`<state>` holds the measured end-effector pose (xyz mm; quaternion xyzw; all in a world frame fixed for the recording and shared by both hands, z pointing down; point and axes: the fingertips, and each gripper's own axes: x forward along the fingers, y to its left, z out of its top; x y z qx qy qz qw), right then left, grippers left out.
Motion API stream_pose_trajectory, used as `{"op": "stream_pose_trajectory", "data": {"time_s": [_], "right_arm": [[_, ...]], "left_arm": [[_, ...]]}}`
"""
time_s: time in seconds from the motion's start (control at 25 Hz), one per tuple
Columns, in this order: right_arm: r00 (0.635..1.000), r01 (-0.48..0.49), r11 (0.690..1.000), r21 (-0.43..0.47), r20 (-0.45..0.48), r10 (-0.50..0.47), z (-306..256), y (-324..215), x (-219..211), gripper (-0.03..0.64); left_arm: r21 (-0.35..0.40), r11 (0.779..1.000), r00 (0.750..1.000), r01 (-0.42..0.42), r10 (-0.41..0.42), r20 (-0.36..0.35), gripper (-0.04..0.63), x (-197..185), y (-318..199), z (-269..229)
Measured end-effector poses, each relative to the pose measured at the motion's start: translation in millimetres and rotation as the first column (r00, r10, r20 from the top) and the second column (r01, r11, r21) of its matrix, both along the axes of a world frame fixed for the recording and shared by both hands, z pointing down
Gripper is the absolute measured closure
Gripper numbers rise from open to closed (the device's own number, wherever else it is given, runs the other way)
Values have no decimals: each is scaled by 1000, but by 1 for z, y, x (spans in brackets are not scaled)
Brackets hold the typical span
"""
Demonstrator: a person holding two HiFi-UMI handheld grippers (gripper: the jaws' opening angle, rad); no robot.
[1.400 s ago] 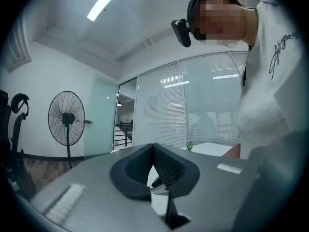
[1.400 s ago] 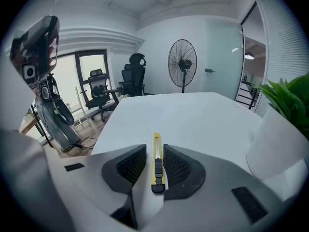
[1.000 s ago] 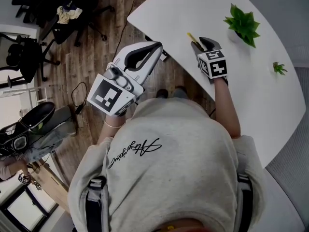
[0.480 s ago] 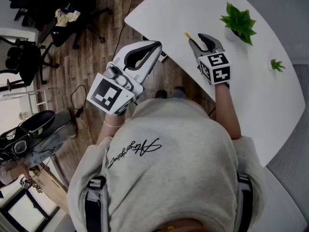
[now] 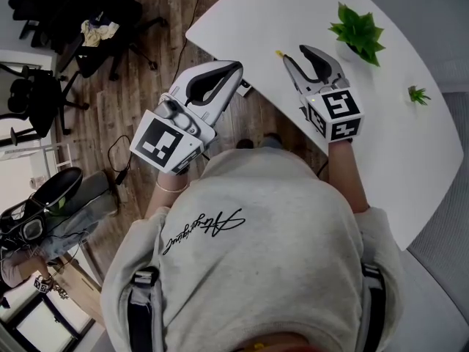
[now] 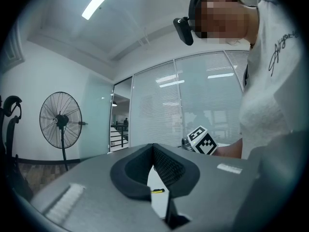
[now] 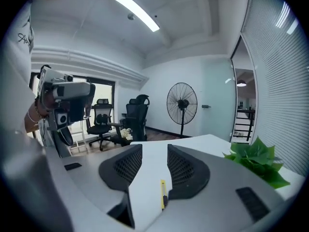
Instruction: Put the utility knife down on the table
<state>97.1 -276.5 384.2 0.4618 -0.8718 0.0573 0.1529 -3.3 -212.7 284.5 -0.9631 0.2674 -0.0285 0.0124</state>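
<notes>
Knife (image 7: 163,193) = slim yellow utility knife with a black slider part toward the end nearer the camera, no blade end readable. It lies flat on the white desk (image 5: 381,152), near the desk edge on the person's side, released. Long axis runs away from the right gripper view's camera, roughly along the jaws, the yellow end pointing further along the desk. It sits just beside the right-hand jaw in that view, not touching either pad. In head view only the yellow tip (image 5: 279,53) shows, the rest is hidden under the right gripper (image 5: 295,53). Right gripper (image 7: 154,151) is above the desk, tilted a bit down, jaws wide apart and just been opening further. The knife shows in the gap below them and nothing is gripped. Left gripper (image 5: 236,70) is held off the desk edge over the wood floor (image 5: 146,86), pointing level toward the desk. Its jaws (image 6: 153,149) are clenched tip to tip with nothing held, and the knife (image 6: 158,190) shows small through the gap under them. A potted plant (image 5: 357,31) sits further along the desk, well apart from the knife, toward the far edge. A smaller plant (image 5: 418,94) is by the far edge, further off. Off the desk: a standing fan (image 7: 182,103) and office chairs (image 7: 137,112). Over the knife stands only the right gripper itself.
</notes>
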Motion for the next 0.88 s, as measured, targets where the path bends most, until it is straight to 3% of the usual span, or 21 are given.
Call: {"op": "stream_pose_trajectory", "data": {"time_s": [0.88], "right_arm": [[988,47,965,259,130,-83,-90,35,0,451]], "left_arm": [[20,1000,1000,-21,21,-14,606,11,-6,-7]]}}
